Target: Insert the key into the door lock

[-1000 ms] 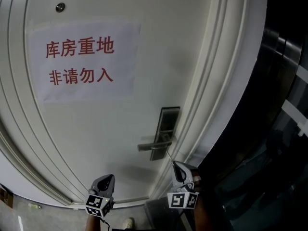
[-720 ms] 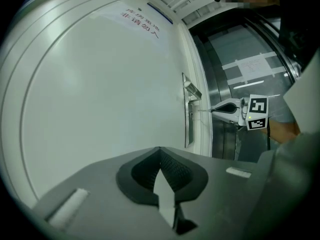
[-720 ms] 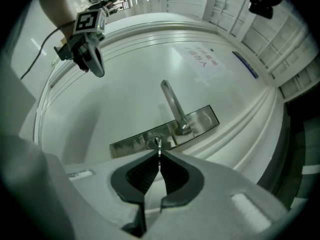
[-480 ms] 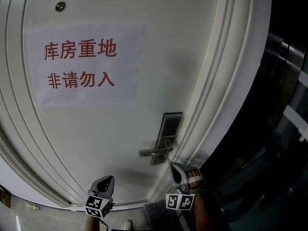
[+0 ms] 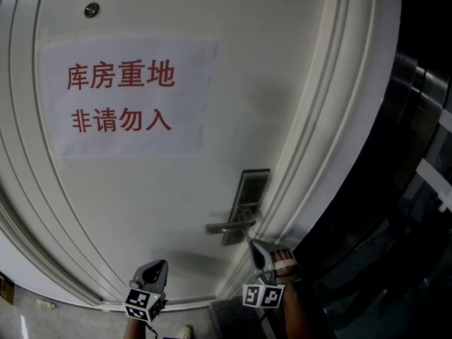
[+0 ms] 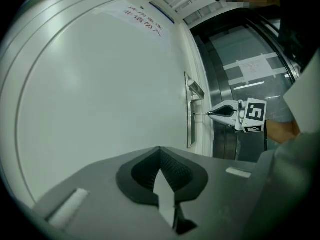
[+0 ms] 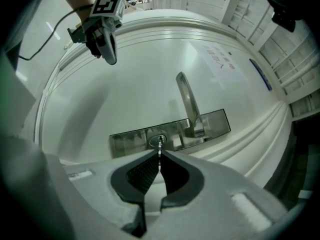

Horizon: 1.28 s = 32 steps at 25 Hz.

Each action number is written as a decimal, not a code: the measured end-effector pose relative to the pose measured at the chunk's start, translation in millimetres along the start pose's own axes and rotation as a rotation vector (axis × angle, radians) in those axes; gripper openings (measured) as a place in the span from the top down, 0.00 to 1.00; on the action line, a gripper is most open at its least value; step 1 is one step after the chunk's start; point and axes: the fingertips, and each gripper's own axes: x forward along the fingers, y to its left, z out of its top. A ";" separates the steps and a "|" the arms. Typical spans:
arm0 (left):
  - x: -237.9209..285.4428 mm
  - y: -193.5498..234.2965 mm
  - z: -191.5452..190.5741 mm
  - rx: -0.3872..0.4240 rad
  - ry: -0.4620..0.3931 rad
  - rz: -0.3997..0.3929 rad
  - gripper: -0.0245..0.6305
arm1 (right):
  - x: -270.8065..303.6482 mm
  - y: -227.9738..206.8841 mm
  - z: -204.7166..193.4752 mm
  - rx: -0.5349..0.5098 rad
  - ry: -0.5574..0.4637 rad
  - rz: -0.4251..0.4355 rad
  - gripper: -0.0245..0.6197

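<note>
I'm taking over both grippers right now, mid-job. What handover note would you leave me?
Right gripper: shut on the key.
Left gripper: shut, empty, away from the lock.
The key's tip is at the lock cylinder in the metal lock plate, beside the lever handle.
Done: key lined up at the cylinder.
Left: push it home. How deep it sits now cannot be told.
</note>
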 end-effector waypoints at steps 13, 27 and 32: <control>-0.4 3.9 -0.2 -0.004 -0.001 0.006 0.96 | 7.6 0.5 -0.2 -0.025 0.012 -0.005 0.95; 0.4 6.8 -5.8 -0.023 -0.001 0.015 0.96 | 12.3 -1.2 -0.9 -0.118 0.057 0.006 0.95; 0.5 6.3 -7.6 -0.028 0.000 0.014 0.96 | 12.7 -1.3 -1.3 -0.128 0.071 0.008 0.95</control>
